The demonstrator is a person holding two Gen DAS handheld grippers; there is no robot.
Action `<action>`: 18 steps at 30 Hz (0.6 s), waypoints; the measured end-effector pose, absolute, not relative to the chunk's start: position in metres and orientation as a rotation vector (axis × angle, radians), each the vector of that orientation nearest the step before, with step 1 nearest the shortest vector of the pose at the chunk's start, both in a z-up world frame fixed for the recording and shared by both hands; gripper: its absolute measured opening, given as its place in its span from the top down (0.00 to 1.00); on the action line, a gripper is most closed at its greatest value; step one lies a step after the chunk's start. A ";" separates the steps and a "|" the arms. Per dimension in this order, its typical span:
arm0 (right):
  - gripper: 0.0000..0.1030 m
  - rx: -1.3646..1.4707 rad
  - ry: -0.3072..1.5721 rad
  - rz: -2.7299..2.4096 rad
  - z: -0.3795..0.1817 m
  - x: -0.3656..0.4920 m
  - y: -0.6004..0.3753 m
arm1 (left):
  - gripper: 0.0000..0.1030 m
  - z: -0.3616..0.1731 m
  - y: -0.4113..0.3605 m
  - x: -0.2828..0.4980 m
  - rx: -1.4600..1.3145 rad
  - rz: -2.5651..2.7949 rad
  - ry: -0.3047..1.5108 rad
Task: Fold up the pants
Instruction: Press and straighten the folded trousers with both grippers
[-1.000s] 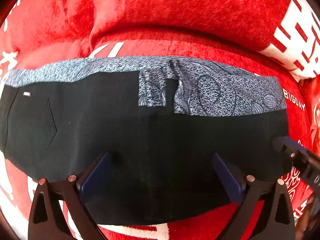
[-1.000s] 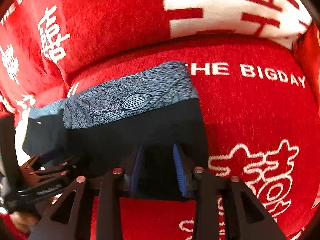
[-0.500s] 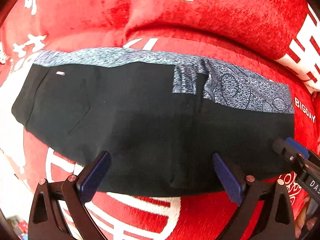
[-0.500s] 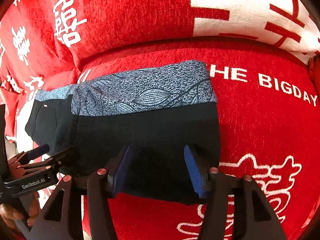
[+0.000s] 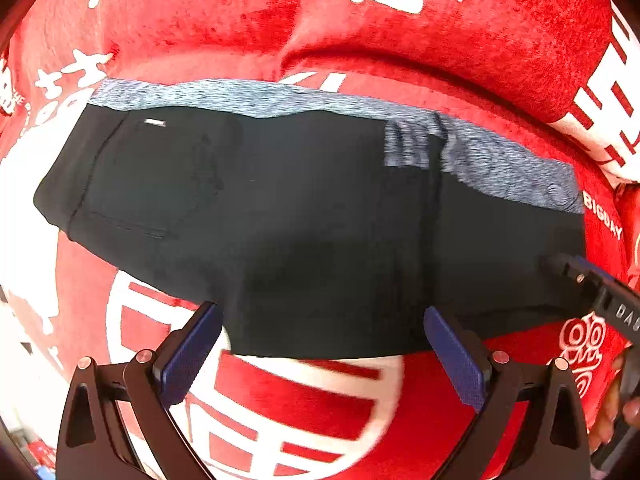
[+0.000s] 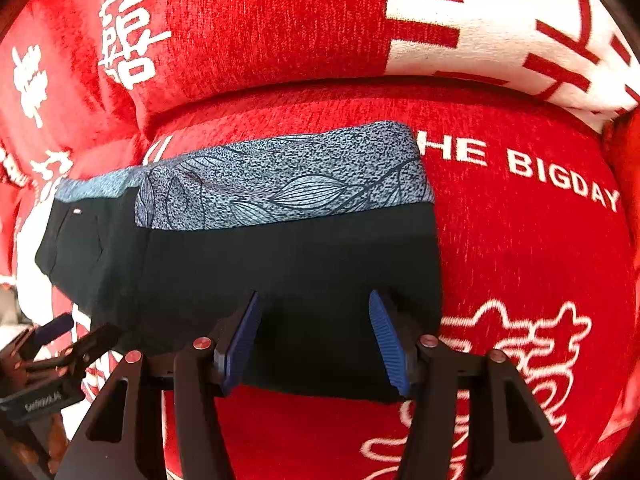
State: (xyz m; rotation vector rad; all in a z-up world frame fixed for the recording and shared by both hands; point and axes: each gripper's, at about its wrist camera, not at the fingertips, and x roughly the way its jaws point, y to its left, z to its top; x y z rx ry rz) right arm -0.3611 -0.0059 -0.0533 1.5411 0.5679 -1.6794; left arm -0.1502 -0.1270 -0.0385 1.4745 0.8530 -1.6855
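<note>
Left wrist view is motion-blurred: the leaf print on the grey speckled band of the folded black fabric pants (image 5: 304, 216) smears to streaks, and the stitched back pocket (image 5: 140, 184) is faint. The right wrist view is sharp, and the leaf outlines read clearly on the pants (image 6: 288, 264) there. Both views cut off the red plush sofa cover with white lettering (image 5: 400, 32) at the fisheye rim.

My left gripper (image 5: 320, 344) has its jaws spread wide, empty. Its 2 blue pads (image 5: 188, 356) sit at the near hem of the pants, which lie flat on the seat just ahead; contact with the cloth cannot be judged, probably just short.

My right gripper (image 6: 316, 336) has its jaws moderately apart. Its blue ribbed pads (image 6: 240, 344) overlap the near right end of the pants, black cloth showing between them; they do not pinch it as far as I can see.

Only the right view shows "THE BIGDAY" in full on the sofa cover (image 6: 520, 240), and the left gripper low at its left edge. Only the left view shows the pants' full length and the right gripper at its right edge.
</note>
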 end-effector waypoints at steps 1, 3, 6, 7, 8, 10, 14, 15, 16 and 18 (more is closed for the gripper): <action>0.42 1.545 0.561 -1.687 -0.053 -0.357 -0.009 | 0.02 -0.038 -0.131 -0.144 1.481 -1.689 0.849; 0.42 1.553 0.533 -1.691 -0.049 -0.347 -0.013 | 0.02 -0.038 -0.139 -0.131 1.489 -1.693 0.856; 0.42 1.534 0.493 -1.694 -0.044 -0.326 -0.032 | 0.02 -0.035 -0.148 -0.116 1.496 -1.710 0.842; 0.41 1.523 0.487 -1.699 -0.043 -0.322 -0.039 | 0.02 -0.034 -0.150 -0.111 1.502 -1.720 0.828; 0.42 1.514 0.478 -1.705 -0.042 -0.319 -0.048 | 0.02 -0.035 -0.152 -0.107 1.506 -1.727 0.818; 0.42 1.507 0.446 -1.695 -0.041 -0.314 -0.073 | 0.02 -0.035 -0.153 -0.098 1.516 -1.746 0.806; 0.44 1.491 0.497 -1.659 -0.049 -0.304 -0.122 | 0.02 -0.037 -0.155 -0.079 1.520 -1.751 0.831; 0.56 1.504 0.528 -1.655 -0.054 -0.302 -0.133 | 0.02 -0.038 -0.155 -0.076 1.518 -1.747 0.844; 0.66 1.528 0.561 -1.652 -0.060 -0.302 -0.141 | 0.02 -0.039 -0.156 -0.072 1.512 -1.742 0.864; 0.86 1.576 0.595 -1.660 -0.068 -0.303 -0.147 | 0.02 -0.040 -0.158 -0.065 1.500 -1.735 0.901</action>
